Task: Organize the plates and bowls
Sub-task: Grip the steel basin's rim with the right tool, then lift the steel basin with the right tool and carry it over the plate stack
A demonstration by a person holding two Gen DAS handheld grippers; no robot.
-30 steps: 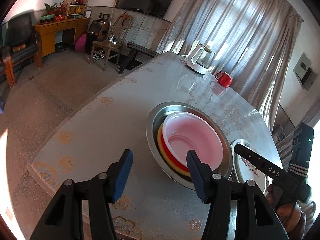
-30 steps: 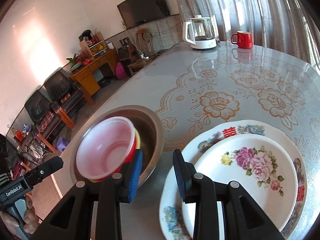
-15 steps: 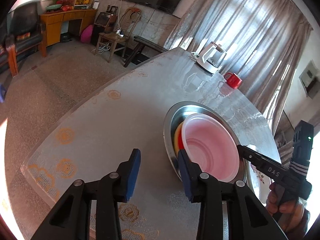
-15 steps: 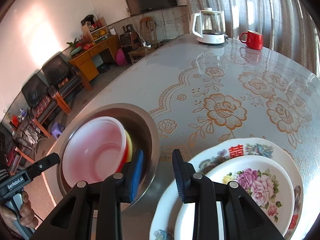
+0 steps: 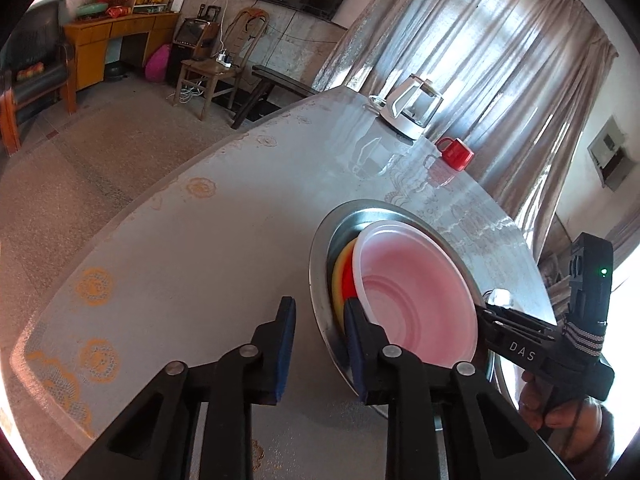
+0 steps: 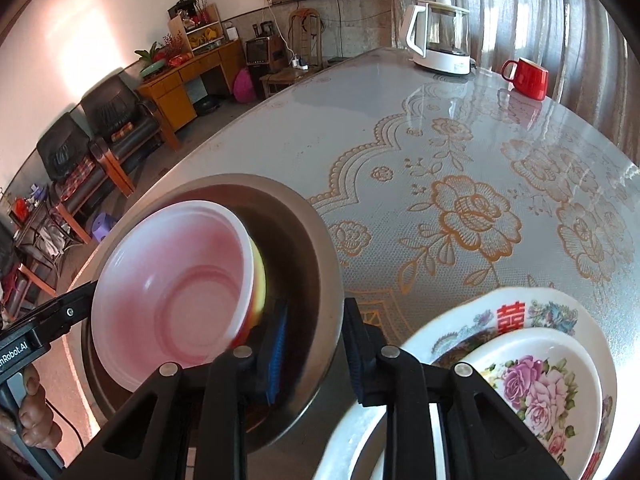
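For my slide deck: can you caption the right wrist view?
Both grippers' fingers clamp opposite rims of the steel basin holding stacked plastic bowls, beside floral plates.

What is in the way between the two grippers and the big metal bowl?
Nothing visible. The left gripper and the right gripper each have the metal bowl rim between their fingers, on opposite sides. The pink bowl just sits inside it.
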